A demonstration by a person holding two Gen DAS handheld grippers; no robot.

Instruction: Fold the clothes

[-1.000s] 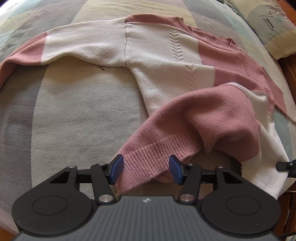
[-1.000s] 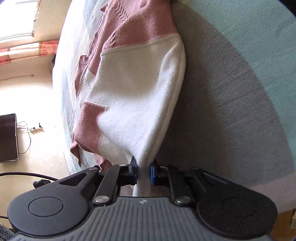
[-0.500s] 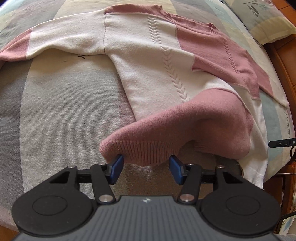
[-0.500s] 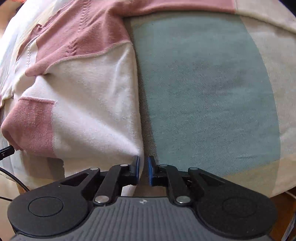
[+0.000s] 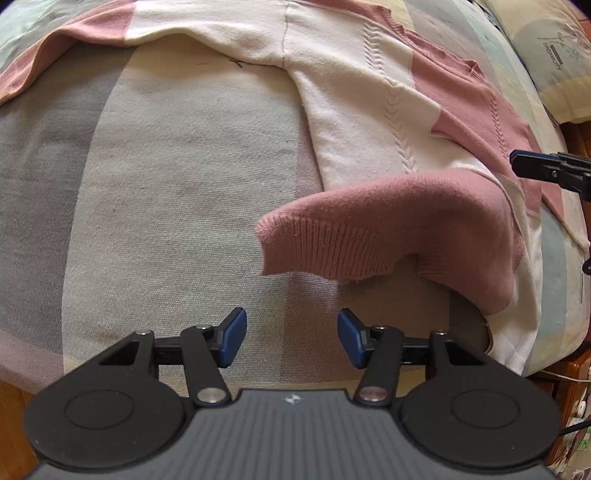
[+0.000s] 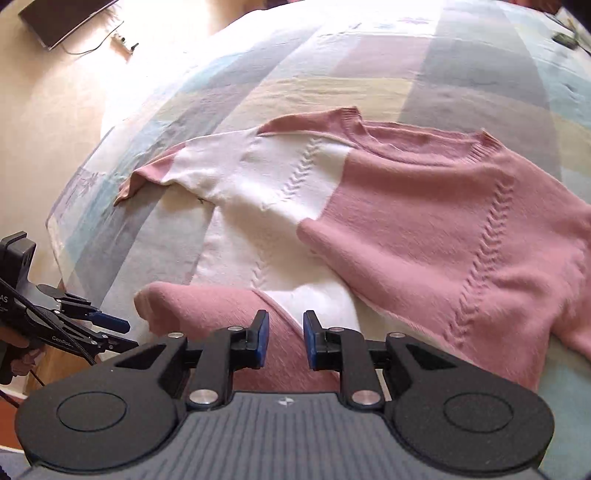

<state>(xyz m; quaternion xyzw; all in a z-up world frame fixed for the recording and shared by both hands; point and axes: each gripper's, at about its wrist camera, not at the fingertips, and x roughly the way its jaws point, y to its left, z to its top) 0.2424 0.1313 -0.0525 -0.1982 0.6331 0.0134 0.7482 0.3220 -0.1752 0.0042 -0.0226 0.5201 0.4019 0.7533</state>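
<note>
A pink and white knit sweater [image 5: 369,122] lies spread on the bed. Its pink ribbed hem [image 5: 332,243] is folded up over the body and lies loose. My left gripper [image 5: 288,338] is open and empty, just short of that hem, above the bedspread. In the right wrist view the sweater [image 6: 424,229] fills the middle, with the folded pink hem [image 6: 207,306] at the near edge. My right gripper [image 6: 282,339] is open a little and empty, right over the hem. The left gripper shows in the right wrist view [image 6: 107,325], and the right gripper's tip shows in the left wrist view [image 5: 539,170].
The bed has a checked bedspread [image 5: 166,184] in grey, beige and pale blue. A pillow [image 5: 546,48] lies at the far right. The wooden bed edge [image 5: 569,369] is at the right. A dark screen [image 6: 62,18] and cable lie on the floor beyond the bed.
My left gripper has let go of the pink hem and backed away; the hem now lies folded on the sweater. My right gripper has released the white edge and swung round over the sweater.
</note>
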